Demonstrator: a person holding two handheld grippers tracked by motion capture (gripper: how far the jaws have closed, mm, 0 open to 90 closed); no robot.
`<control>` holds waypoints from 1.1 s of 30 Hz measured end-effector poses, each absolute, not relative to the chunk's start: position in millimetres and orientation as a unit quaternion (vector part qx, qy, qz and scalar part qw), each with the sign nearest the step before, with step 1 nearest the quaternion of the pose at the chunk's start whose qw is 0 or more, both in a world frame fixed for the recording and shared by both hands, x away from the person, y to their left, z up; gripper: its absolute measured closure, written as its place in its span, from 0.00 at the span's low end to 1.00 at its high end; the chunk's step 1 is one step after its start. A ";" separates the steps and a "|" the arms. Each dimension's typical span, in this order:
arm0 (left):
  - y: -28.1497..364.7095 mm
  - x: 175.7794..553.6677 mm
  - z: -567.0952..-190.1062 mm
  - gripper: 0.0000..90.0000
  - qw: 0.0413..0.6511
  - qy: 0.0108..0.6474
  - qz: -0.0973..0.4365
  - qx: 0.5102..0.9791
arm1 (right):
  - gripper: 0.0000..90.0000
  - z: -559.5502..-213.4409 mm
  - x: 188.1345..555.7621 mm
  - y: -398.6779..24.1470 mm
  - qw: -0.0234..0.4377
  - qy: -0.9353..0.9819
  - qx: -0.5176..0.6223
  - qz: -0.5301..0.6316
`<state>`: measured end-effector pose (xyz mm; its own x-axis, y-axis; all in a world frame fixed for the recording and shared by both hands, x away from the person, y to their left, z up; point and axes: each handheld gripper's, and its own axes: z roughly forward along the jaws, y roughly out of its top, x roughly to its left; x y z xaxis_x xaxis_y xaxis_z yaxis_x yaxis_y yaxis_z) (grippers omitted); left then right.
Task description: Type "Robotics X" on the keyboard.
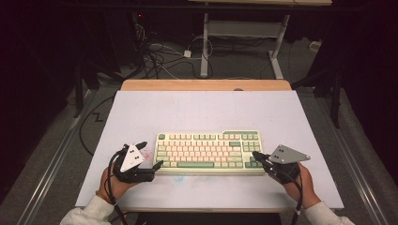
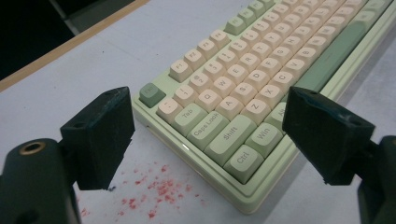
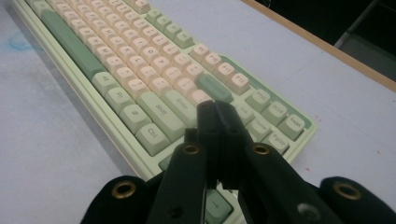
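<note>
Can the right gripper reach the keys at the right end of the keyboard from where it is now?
Probably yes. The right gripper, its jaws shut together, already points over the right end of the keyboard, above the keys there. Nothing lies between its tips and those keys.

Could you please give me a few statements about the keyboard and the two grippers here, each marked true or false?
1. The keyboard lies flat on the table. True.
2. The left gripper has its jaws shut. False: they stand wide open, with the keyboard's corner seen between them.
3. The right gripper has its jaws closed together with nothing between them. True.
4. The keyboard is black. False: it is pale green with cream and green keys.
5. Red specks mark the table near the keyboard's corner. True.
</note>
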<state>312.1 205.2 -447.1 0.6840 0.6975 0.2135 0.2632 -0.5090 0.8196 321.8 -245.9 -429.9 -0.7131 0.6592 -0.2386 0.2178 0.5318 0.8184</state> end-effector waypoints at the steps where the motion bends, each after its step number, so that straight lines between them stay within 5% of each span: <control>1: 202.7 313.9 -447.2 0.18 0.395 0.295 0.271 0.827 | 1.00 -430.1 322.8 -244.3 0.272 0.833 0.262 0.405; 33: 166.0 341.3 -430.7 0.18 0.414 0.275 0.246 0.832 | 1.00 -454.4 348.0 -192.8 0.236 0.874 0.244 0.348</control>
